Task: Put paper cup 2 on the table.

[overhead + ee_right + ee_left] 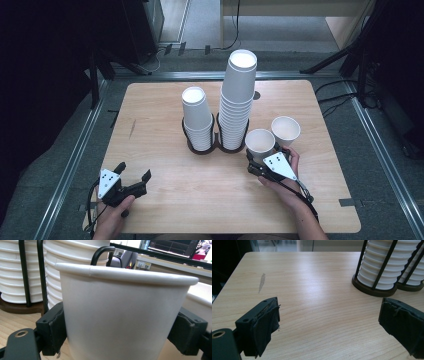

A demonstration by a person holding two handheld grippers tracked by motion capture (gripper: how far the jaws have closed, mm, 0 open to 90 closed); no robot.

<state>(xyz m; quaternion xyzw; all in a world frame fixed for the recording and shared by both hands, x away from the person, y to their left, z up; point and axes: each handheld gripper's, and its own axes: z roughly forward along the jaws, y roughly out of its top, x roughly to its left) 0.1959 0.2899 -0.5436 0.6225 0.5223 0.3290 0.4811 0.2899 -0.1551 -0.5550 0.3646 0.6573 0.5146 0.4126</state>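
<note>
High view, item list. Desk [165, 200]: light wood, rounded corners, a dark scuff being shown near its left side.

Right gripper [256, 162]: being held in the person's right hand at the desk's right front; its jaws are being pressed against both sides of a white paper cup [259, 142], so the cup is being gripped. The cup is being kept upright, mouth up, just in front of the taller stack. In the right gripper view the same cup [120, 312] is being clamped between the two black pads, one on each flank, low on its wall.

Second loose cup [285, 130]: white, upright, being left on the desk just beside the gripped cup, to its far right; whether the two are touching cannot be told.

Tall cup stack [237, 100] and short cup stack [197, 119]: nested white cups, each being carried in a dark wire holder with a round base, side by side at the desk's middle.

Left gripper [134, 175]: being held in the left hand at the left front edge, well apart from the cups. In the left gripper view its jaws are being kept wide apart over bare wood, nothing between them.
</note>
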